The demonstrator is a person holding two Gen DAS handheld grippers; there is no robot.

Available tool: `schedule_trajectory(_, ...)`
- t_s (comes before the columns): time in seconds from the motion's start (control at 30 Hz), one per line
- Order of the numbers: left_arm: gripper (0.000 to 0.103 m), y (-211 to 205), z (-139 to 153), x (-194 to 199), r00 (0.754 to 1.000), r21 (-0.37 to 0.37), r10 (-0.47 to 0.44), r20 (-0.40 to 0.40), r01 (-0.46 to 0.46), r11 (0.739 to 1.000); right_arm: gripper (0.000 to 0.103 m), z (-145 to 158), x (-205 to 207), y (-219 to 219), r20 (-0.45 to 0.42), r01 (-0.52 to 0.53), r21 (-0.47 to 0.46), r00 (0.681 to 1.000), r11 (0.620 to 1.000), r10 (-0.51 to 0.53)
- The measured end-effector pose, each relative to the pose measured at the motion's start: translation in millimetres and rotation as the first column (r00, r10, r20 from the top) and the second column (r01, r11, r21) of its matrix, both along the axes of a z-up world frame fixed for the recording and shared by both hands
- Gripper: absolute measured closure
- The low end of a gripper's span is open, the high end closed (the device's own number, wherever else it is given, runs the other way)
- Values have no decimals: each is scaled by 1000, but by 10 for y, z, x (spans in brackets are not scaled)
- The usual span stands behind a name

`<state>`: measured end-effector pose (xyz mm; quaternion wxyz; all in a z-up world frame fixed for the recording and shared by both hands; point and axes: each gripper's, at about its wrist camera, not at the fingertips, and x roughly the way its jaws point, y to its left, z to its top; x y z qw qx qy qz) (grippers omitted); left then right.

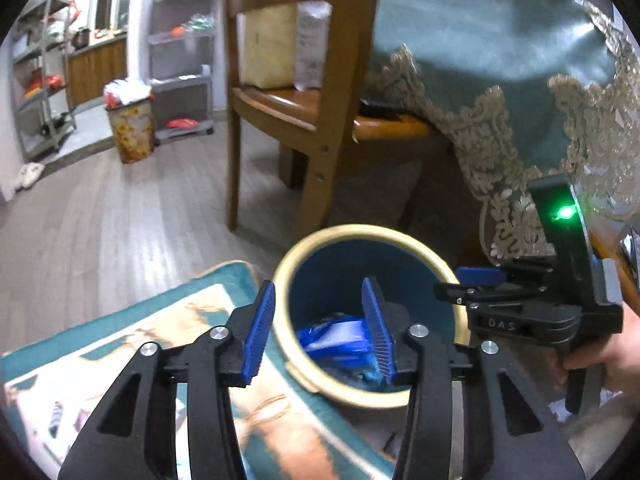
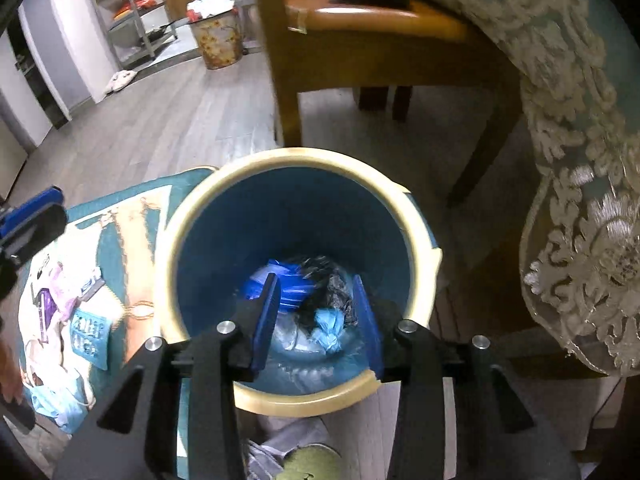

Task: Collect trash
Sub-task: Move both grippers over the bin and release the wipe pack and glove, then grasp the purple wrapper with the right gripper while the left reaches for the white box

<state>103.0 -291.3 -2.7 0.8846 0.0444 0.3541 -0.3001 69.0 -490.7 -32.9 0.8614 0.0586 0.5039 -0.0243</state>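
The floor point(image 2: 168, 120) is of grey wooden boards. On it lies a teal rug point(image 2: 120, 248) with a pale printed picture. On the rug lie scattered pieces of trash: a small teal packet point(image 2: 90, 338), a purple wrapper point(image 2: 46, 304) and a crumpled light blue bag point(image 2: 56, 402). Beside the rug stands a blue bin point(image 2: 304, 216) with a cream rim. A wooden chair point(image 2: 360, 40) stands on the floor behind it. Farther away stand a flowered bin point(image 1: 132, 132), metal shelves point(image 1: 40, 80) and a pair of slippers point(image 1: 30, 172).
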Motion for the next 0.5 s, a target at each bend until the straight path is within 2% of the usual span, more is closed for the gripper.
schedule_trajectory(0.3,31,898,386,-381,992,49,115,58,-117,992,40,397,-6,797,106,-88,48,991,995,82)
schedule_trajectory(0.5,24,1697,433,-522,968,74,250,32,-252,965,27,484,-18,1465,120,-153,115,983,981,140)
